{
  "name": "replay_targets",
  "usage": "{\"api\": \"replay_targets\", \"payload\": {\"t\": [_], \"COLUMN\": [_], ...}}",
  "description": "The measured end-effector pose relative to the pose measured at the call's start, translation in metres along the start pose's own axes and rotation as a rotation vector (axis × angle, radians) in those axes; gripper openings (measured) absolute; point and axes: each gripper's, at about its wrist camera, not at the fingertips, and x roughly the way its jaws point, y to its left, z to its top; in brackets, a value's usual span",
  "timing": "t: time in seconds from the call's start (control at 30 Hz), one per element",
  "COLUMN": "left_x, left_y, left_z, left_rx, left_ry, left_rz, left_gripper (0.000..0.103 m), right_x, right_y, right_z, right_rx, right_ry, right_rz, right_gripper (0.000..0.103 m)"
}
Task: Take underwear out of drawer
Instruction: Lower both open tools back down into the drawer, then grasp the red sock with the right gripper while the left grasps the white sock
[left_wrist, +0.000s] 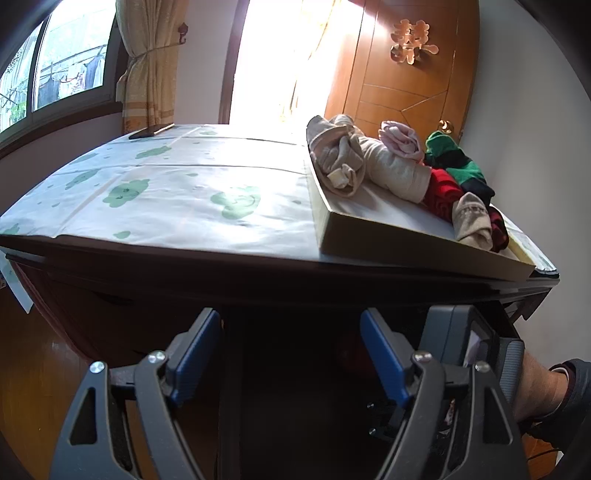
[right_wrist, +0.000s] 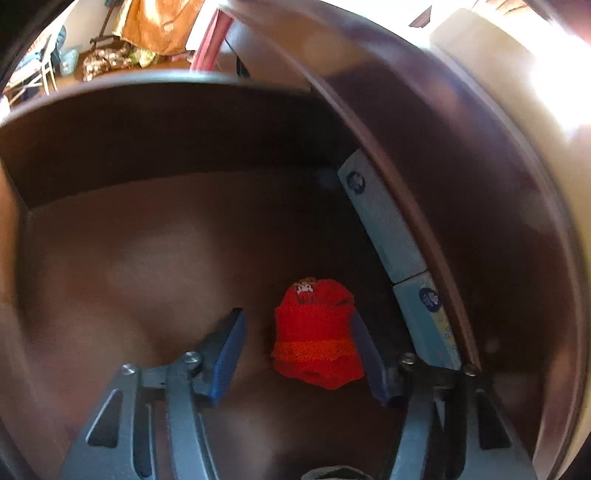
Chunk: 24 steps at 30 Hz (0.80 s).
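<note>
In the right wrist view, a rolled red and orange piece of underwear (right_wrist: 316, 332) lies on the brown drawer floor (right_wrist: 147, 258). My right gripper (right_wrist: 299, 347) is open inside the drawer; the roll sits between its blue fingers, close to the right finger (right_wrist: 365, 354). The view is blurred. In the left wrist view, my left gripper (left_wrist: 291, 350) is open and empty, below the dresser's front edge (left_wrist: 258, 266). The right gripper's body (left_wrist: 461, 343) and the person's hand show at its right.
A shallow cardboard tray (left_wrist: 406, 243) on the dresser top holds several rolled garments: beige (left_wrist: 369, 162), pink (left_wrist: 402, 140), green and black (left_wrist: 458, 162), red (left_wrist: 443, 188). A cloud-print cover (left_wrist: 184, 192) lies over the dresser top. Two light blue boxes (right_wrist: 388, 229) line the drawer's right wall.
</note>
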Motion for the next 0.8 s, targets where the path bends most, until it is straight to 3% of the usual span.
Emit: {"api": "replay_targets", "payload": {"t": [0.17, 0.23, 0.33, 0.57, 0.8], "left_x": [0.002, 0.003, 0.003, 0.001, 0.007], "left_y": [-0.003, -0.005, -0.007, -0.01, -0.036], "left_z": [-0.002, -0.003, -0.003, -0.003, -0.007], "left_rx": [0.0, 0.003, 0.009, 0.018, 0.081], "left_ry": [0.007, 0.011, 0.013, 0.024, 0.058], "left_rz": [-0.007, -0.01, -0.014, -0.025, -0.057], "left_gripper": [0.081, 0.081, 0.081, 0.081, 0.081], "right_x": [0.008, 0.01, 0.009, -0.033, -0.087], "right_y": [-0.001, -0.002, -0.005, -0.029, -0.057], "right_z": [0.003, 0.002, 0.007, -0.011, -0.038], "right_rx": [0.043, 0.055, 0.076, 0.193, 0.337], "right_ry": [0.012, 0.026, 0.028, -0.03, -0.126], "right_rz": [0.009, 0.007, 0.018, 0.133, 0.176], "right_gripper": [0.051, 0.033, 0.027, 0.026, 0.026]}}
